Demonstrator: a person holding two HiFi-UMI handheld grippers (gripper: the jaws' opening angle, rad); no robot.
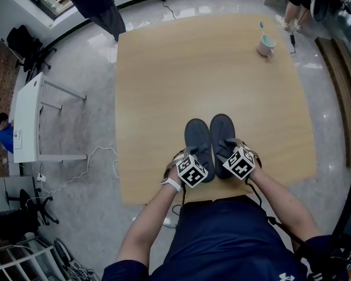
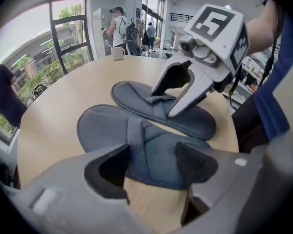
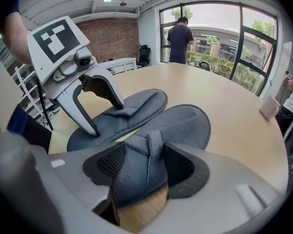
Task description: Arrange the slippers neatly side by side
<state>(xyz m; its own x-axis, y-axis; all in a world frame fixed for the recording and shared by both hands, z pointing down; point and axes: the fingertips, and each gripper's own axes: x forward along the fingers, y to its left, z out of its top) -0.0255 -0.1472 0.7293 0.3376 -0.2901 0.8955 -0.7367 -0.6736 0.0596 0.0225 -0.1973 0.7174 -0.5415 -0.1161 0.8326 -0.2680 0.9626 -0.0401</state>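
Note:
Two dark grey-blue slippers lie side by side, toes pointing away, near the front edge of the wooden table (image 1: 210,75). My left gripper (image 1: 198,158) is open and straddles the heel half of the left slipper (image 1: 197,138), whose strap (image 2: 136,138) lies flat just ahead of the jaws. My right gripper (image 1: 227,151) is shut on the right slipper (image 1: 222,130), and its pads press the bunched strap (image 3: 147,152) from both sides. In the left gripper view, the right gripper (image 2: 165,104) stands over the far slipper (image 2: 136,96). In the right gripper view, the left gripper (image 3: 107,117) rests on the far slipper (image 3: 144,104).
A mug (image 1: 265,44) with a stick in it stands at the table's far right corner. A white desk (image 1: 26,119) and cables are on the floor to the left. People stand beyond the far edge of the table. My lap is against the near edge.

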